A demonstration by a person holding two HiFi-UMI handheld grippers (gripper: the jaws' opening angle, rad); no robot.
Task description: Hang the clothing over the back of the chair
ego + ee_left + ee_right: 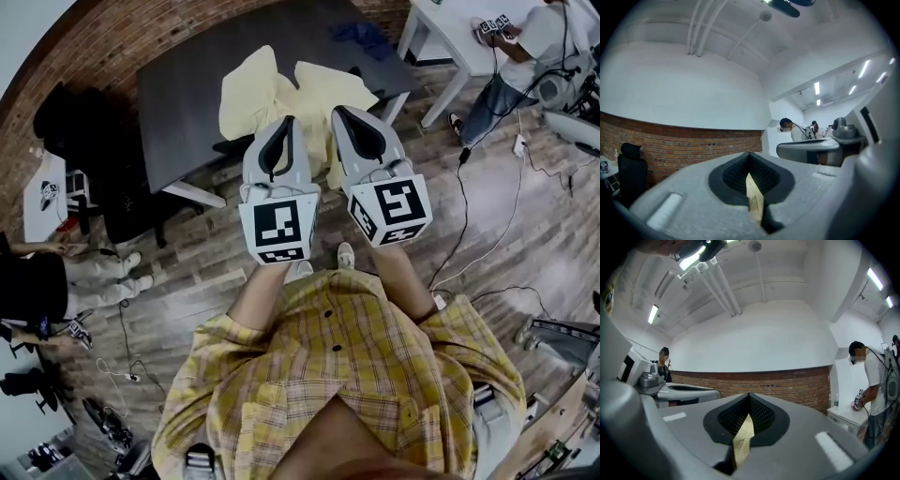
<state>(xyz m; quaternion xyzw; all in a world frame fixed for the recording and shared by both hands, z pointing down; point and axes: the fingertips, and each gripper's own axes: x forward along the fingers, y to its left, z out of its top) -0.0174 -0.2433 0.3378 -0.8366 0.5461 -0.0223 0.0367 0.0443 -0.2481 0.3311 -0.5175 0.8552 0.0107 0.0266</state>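
Dark desk (178, 103), with a black chair (67, 120) off its left end. Pale yellow clothing (251, 92) is held up over the desk's near edge, well apart from that chair. The left hand-held gripper (287, 122) and right hand-held gripper (341, 112) are each clamped on a fold of it. Lifting appears done; draping over a chair back remains.

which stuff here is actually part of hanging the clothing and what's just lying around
Part of the job:
- yellow garment
- left gripper, shut on it
- right gripper, shut on it

Just lying about:
- blue cloth on the dark table
- cables on the floor
- white table
- black chair by the brick wall, unclear if it is the one meant
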